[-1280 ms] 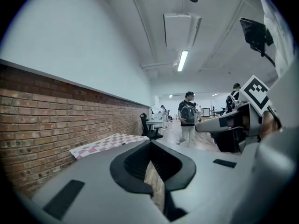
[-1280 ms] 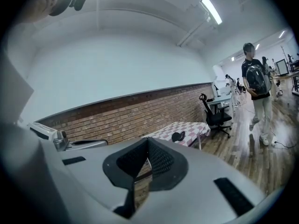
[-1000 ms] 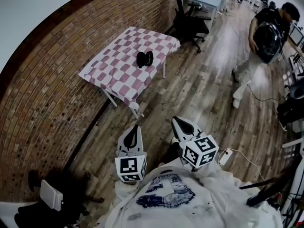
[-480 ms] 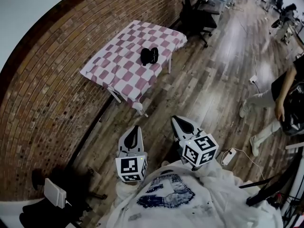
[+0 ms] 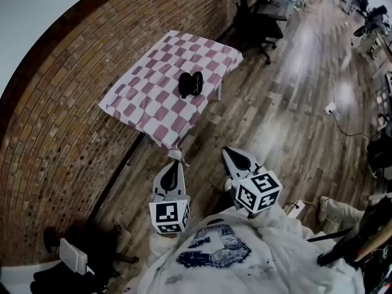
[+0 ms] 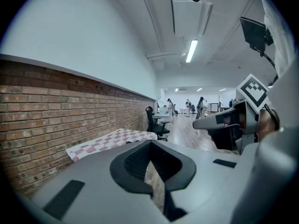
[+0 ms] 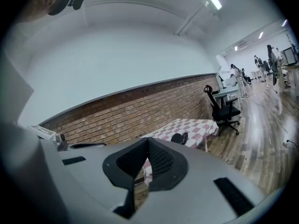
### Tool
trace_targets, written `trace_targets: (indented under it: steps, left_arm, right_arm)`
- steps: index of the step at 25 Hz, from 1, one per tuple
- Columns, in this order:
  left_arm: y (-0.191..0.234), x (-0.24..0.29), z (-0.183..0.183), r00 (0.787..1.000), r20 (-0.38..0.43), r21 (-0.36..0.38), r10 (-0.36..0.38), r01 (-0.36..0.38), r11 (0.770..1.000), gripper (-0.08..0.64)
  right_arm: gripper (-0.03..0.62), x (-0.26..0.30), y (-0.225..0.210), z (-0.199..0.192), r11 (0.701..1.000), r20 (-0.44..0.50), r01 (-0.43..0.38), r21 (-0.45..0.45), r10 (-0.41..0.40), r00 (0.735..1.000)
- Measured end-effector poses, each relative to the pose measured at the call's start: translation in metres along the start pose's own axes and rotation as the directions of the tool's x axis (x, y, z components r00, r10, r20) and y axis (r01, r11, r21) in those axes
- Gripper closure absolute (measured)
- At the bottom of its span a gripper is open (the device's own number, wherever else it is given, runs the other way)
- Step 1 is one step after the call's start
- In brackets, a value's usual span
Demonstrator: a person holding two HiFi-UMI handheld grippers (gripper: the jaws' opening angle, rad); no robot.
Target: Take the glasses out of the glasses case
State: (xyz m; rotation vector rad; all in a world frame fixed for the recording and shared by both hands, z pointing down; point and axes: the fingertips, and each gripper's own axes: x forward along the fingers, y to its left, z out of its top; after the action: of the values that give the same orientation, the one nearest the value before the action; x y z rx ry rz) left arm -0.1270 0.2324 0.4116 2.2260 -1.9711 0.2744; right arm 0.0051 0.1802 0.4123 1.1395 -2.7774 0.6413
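A black glasses case [image 5: 190, 83] lies shut near the middle of a small table under a pink-and-white checkered cloth [image 5: 147, 100]. It also shows far ahead in the right gripper view, the case [image 7: 179, 137] dark on the cloth [image 7: 198, 124]. My left gripper [image 5: 173, 167] and right gripper [image 5: 230, 154] are held side by side over the wooden floor, well short of the table. Both point toward it. Each is shut with nothing between its jaws. The left gripper view shows the cloth's edge [image 6: 110, 141] but not the case.
A brick wall [image 5: 67, 127] runs along the table's left side. A black office chair [image 5: 257, 26] stands beyond the table. A white power strip [image 5: 297, 208] lies on the floor at my right, and a white box [image 5: 72, 255] at lower left.
The table and case have drawn a little nearer in the head view. A person who walked across the right side has left the view. Both grippers keep their pose, shut.
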Motion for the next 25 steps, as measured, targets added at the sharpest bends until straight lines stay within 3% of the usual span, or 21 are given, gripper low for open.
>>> trace_targets:
  steps: [10,25]
  left_arm:
    - [-0.012,0.084,0.026,1.0,-0.023,0.008,0.005,-0.004,1.0,0.551]
    - [-0.041,0.182,0.047,0.996,-0.04,0.017,0.076,-0.075,0.997,0.551]
  right_arm:
    - [0.578,0.041,-0.066,0.039,1.0,-0.015,-0.023,0.016,0.023,1.0]
    - [0.578,0.081,-0.161,0.077,0.995,-0.029,-0.099,0.034,0.1,0.995]
